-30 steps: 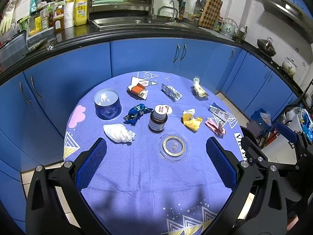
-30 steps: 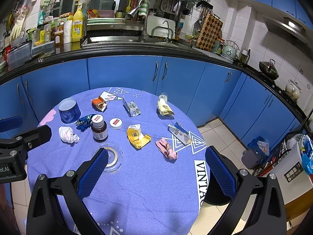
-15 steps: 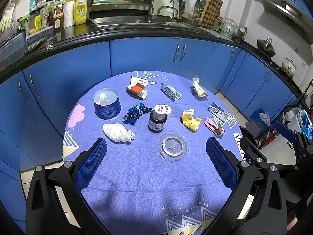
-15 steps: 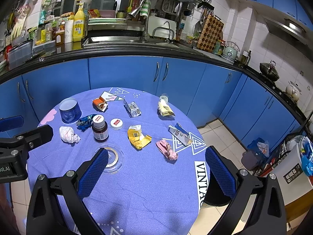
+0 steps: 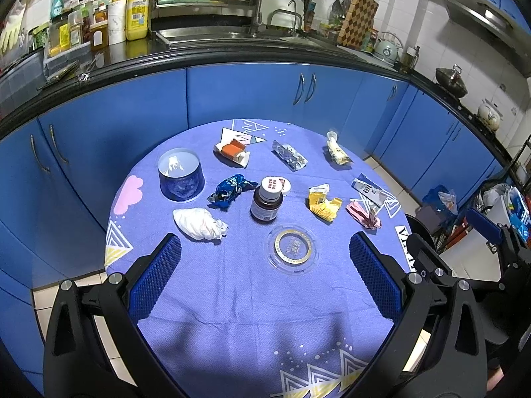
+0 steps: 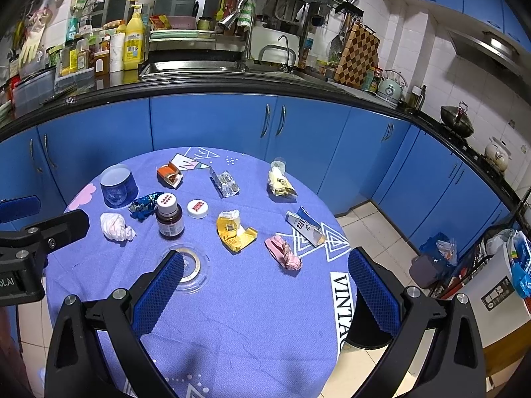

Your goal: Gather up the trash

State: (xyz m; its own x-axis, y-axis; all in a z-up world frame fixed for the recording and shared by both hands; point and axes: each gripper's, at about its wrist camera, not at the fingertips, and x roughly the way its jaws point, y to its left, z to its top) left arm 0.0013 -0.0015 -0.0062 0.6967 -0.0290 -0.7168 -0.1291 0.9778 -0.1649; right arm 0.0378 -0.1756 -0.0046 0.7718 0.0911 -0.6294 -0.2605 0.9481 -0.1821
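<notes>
Trash lies scattered on a round table with a purple cloth (image 5: 252, 305): a white crumpled tissue (image 5: 199, 224), a blue foil wrapper (image 5: 230, 190), a yellow packet (image 5: 323, 204), a pink wrapper (image 5: 363, 215), an orange-and-white box (image 5: 234, 152), a blister pack (image 5: 289, 160) and a small carton (image 5: 368, 192). My left gripper (image 5: 265, 275) hovers open above the near table, nothing between its fingers. My right gripper (image 6: 265, 292) is open too, to the right, with the pink wrapper (image 6: 283, 252) and yellow packet (image 6: 235, 232) ahead of it.
A brown pill bottle (image 5: 267, 200), its white cap (image 6: 198, 209), a blue round tin (image 5: 181, 179) and a clear glass coaster (image 5: 293, 248) also stand on the table. Blue cabinets (image 5: 249, 89) curve behind. A white bin with bags (image 6: 507, 265) sits on the floor at right.
Both grippers have shifted only slightly; the scene sits a touch lower in the left view. Nothing on the table has moved.
</notes>
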